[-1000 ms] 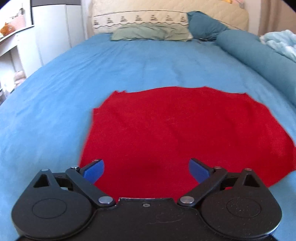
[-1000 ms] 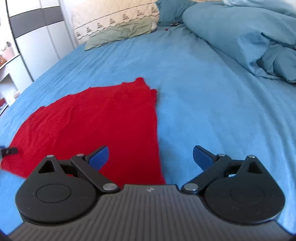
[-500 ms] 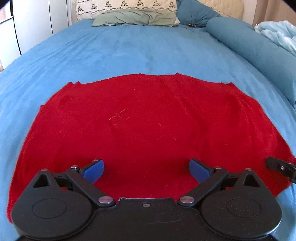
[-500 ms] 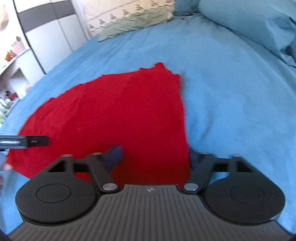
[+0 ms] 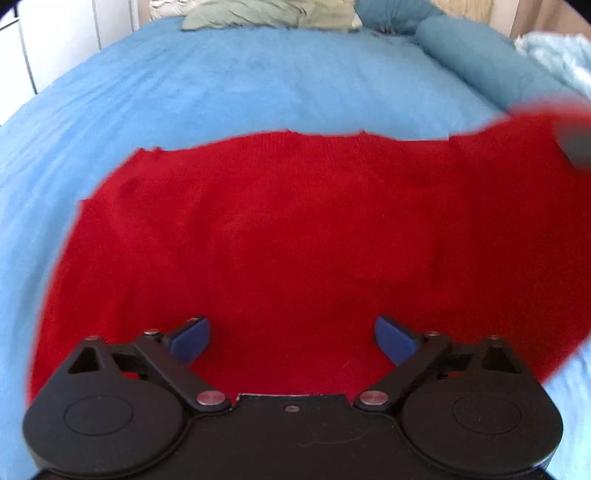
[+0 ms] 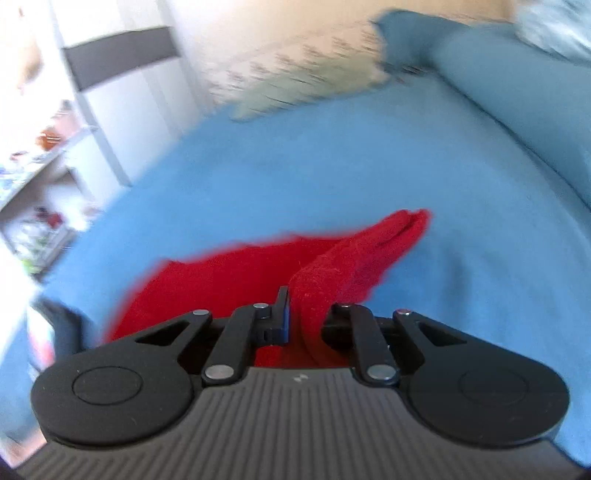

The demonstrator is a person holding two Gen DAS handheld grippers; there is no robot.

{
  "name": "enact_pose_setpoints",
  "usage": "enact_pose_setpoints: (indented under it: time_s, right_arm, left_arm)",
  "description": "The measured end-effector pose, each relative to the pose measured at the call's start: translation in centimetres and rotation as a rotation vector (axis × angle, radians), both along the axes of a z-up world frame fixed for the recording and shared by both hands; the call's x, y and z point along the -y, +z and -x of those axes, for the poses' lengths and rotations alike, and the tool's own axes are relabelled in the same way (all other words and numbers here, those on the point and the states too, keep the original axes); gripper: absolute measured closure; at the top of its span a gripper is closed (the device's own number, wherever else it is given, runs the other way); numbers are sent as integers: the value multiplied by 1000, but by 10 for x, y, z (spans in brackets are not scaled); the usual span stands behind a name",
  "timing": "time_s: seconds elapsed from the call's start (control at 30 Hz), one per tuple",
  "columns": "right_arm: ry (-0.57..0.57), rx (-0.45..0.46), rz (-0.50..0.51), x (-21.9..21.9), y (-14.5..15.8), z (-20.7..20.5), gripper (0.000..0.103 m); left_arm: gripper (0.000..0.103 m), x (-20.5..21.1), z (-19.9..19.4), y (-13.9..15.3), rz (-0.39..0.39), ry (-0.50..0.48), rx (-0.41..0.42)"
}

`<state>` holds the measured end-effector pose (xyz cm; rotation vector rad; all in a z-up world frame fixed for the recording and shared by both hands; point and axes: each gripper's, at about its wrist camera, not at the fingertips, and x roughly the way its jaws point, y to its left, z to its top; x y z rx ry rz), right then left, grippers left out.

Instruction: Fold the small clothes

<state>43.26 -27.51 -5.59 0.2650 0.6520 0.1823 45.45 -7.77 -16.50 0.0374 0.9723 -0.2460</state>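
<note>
A red knitted cloth (image 5: 295,240) lies spread on the blue bedsheet (image 5: 258,85). My left gripper (image 5: 291,339) hovers open over its near edge, nothing between the blue pads. The cloth's right side is lifted and blurred, with the right gripper showing as a dark smear (image 5: 576,147). In the right wrist view my right gripper (image 6: 306,321) has its jaws closing on a raised fold of the red cloth (image 6: 351,258), which fills the gap between the pads and hangs up off the sheet. The left gripper shows there as a dark blur (image 6: 62,325).
Pillows (image 5: 266,14) lie at the bed's head and a blue bolster (image 5: 480,62) runs along the right side with a light duvet behind it. A white wardrobe (image 6: 122,92) and cluttered shelves (image 6: 37,166) stand left of the bed.
My right gripper went from wide open to closed on the cloth's right edge and rose with it. The left gripper moved forward over the cloth, still open.
</note>
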Motion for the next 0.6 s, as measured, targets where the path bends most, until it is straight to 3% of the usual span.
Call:
enact_pose_setpoints:
  time_s: [0.07,0.17,0.27,0.33,0.4,0.43,0.5,0.53,0.6]
  right_arm:
    - [141,6,13,-54,15,-17,76]
    - [358,-30,67,-136,4,-38,76]
    - [506,-169,147,-215,-48,-56,76]
    - [525,-248,222,-246,-85,-61,76]
    - [522,-245,252,-255,-100,-60,75]
    - [517,-233,239,-255,-97,-60,70]
    - [537,-240,184,-250,-85,-58,46]
    - [537,-218,178,-247,-75,-54,29]
    - [535,-120,199,-233,-46,-43,21]
  left_arm:
    - [5,-29,18,14,18,7,25]
    - [2,-75,48,19,-53,33,74]
    - [2,-109,73,7,-97,68,117]
    - [2,-128,86,-4,-57,95,124]
    - [2,-141,89,-10,-8,110,106]
    - [2,-144,86,-9,2,99,92]
    - [2,-149,85,-3,6,104,119]
    - [2,-152,85,-1,18,104,129]
    - [2,-158,88,3,64,112,138]
